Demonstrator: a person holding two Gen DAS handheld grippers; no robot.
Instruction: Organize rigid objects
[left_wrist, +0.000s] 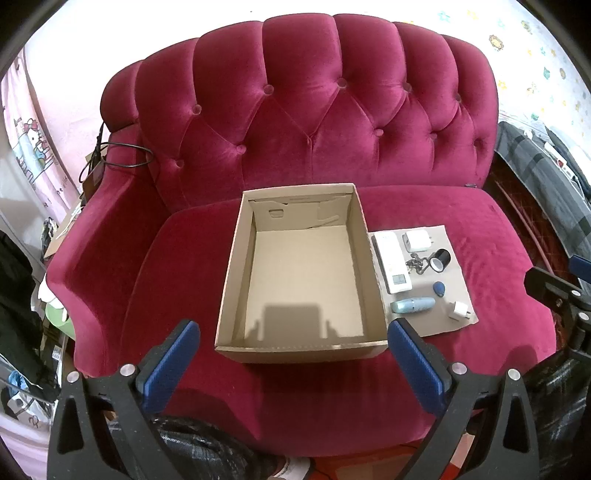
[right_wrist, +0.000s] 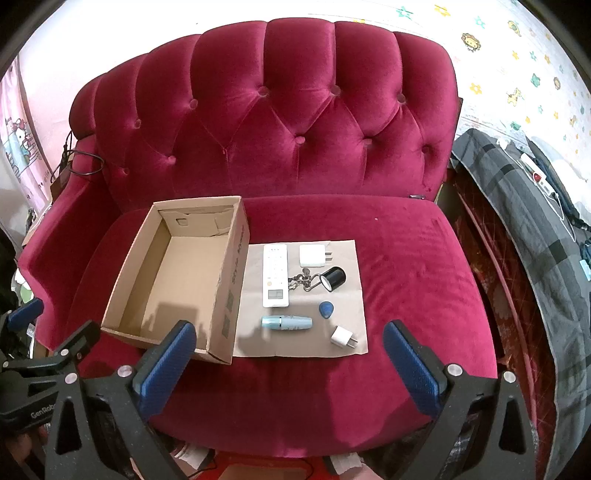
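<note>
Here, empty cardboard box (right_wrist: 177, 280) mid-sofa (right_wrist: 406, 266); beside it, on a mat (right_wrist: 354, 332): one remote (right_wrist: 275, 275), two chargers, keys, fob, tube. Both claws (left_wrist: 293, 354) (right_wrist: 290, 354) apart, holding nothing.

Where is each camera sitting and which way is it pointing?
Left wrist: on the left hand-held gripper, looking forward and down onto the open cardboard box; its own blue fingers frame the view, spread open.
Right wrist: on the right hand-held gripper, aimed at the paper sheet with the white remote; its fingers are spread too.
Both views share the red sofa, box and sheet items.
</note>
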